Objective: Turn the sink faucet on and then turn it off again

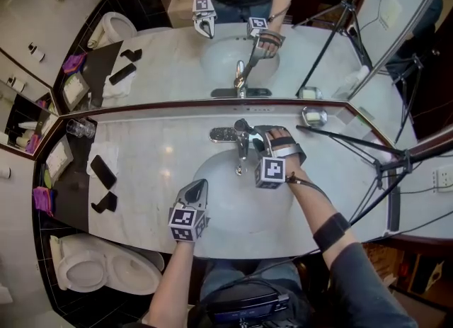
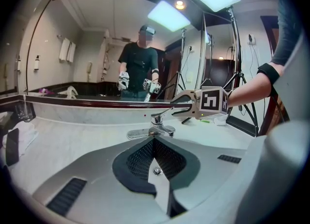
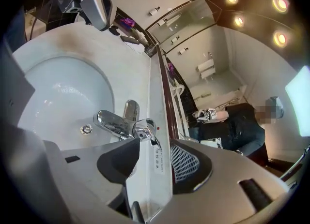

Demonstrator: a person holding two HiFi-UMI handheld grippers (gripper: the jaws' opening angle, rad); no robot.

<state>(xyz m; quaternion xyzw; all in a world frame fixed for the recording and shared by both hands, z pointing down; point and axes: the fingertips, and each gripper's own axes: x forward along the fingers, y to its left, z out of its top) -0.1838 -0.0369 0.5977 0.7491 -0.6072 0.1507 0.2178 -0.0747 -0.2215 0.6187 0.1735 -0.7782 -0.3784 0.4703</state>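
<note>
- Glossy chrome faucet (image 1: 242, 151) stands behind the round white basin (image 1: 233, 202), on the marbled counter (image 1: 163, 153).
- Right gripper (image 1: 255, 132): jaws apart at its lever, not pressing.
- Left gripper (image 1: 199, 186): mesh-textured jaws closed, empty, over the basin's near edge.

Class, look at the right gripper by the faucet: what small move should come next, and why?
Probably ease the right gripper forward until the lever sits well between its jaws. They stand apart with only the lever's tip at them, nothing is gripped, and no water shows at the spout.
</note>
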